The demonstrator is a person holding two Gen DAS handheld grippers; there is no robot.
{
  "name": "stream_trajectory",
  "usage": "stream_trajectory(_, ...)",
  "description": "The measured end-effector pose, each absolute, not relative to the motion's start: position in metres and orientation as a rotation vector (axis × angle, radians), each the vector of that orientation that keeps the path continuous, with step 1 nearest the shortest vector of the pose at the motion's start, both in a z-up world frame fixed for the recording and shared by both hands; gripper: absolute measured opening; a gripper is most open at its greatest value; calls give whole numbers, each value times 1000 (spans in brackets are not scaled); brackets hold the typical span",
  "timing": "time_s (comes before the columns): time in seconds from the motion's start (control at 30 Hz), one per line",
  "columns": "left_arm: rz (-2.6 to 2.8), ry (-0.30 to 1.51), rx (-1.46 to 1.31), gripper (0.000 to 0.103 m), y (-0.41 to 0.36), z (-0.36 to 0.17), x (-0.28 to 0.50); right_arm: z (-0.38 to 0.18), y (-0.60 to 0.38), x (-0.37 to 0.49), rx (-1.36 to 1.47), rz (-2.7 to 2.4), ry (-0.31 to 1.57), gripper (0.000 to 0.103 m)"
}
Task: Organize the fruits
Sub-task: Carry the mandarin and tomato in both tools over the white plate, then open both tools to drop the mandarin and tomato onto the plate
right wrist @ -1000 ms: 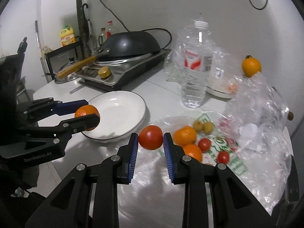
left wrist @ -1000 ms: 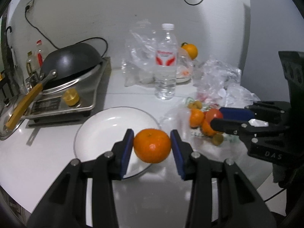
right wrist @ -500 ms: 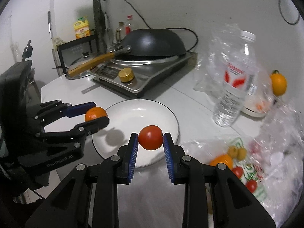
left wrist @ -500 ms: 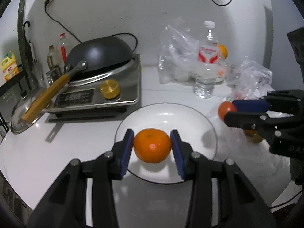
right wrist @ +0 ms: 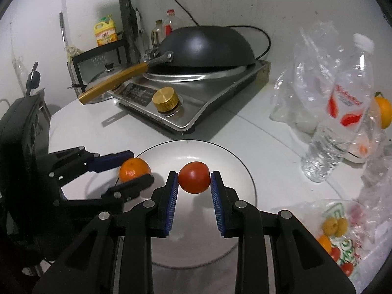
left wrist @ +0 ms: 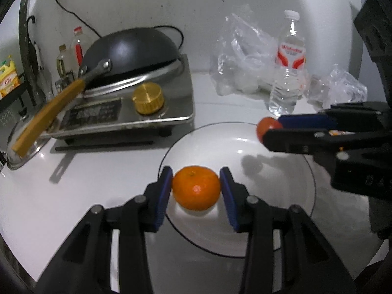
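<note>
My left gripper (left wrist: 196, 188) is shut on an orange mandarin (left wrist: 196, 187) and holds it just over the near left rim of a white plate (left wrist: 289, 196). My right gripper (right wrist: 194, 181) is shut on a red tomato (right wrist: 194, 177) above the middle of the same plate (right wrist: 230, 156). In the right wrist view the left gripper (right wrist: 136, 169) reaches in from the left with the mandarin (right wrist: 133, 169). In the left wrist view the right gripper (left wrist: 273, 128) comes in from the right with the tomato (left wrist: 265, 126). Nothing lies on the plate.
A steel stove (right wrist: 201, 98) with a black wok (right wrist: 205, 46) stands behind the plate. A water bottle (right wrist: 340, 122) and clear plastic bags (left wrist: 247, 56) sit at the right. An open bag with several small fruits (right wrist: 335, 235) lies at the near right; an orange (right wrist: 384, 112) rests behind the bottle.
Both grippers have carried their fruit leftward from the fruit bag to above the plate and sunk a little. The plate now lies under both of them.
</note>
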State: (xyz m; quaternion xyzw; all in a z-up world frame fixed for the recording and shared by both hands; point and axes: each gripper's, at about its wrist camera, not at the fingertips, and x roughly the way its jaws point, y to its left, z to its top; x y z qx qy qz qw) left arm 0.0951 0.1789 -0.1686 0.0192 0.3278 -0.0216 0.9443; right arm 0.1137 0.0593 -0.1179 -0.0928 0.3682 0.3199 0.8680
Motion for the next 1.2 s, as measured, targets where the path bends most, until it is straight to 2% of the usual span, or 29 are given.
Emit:
stream_trajectory(0.63, -66, 738, -21, 42, 187, -183, 108, -151, 106, 154, -153, 764, 899, 29)
stream_trajectory(1.2, -70, 690, 0, 45, 180, -164, 97, -122, 77, 131, -131, 695, 826, 29)
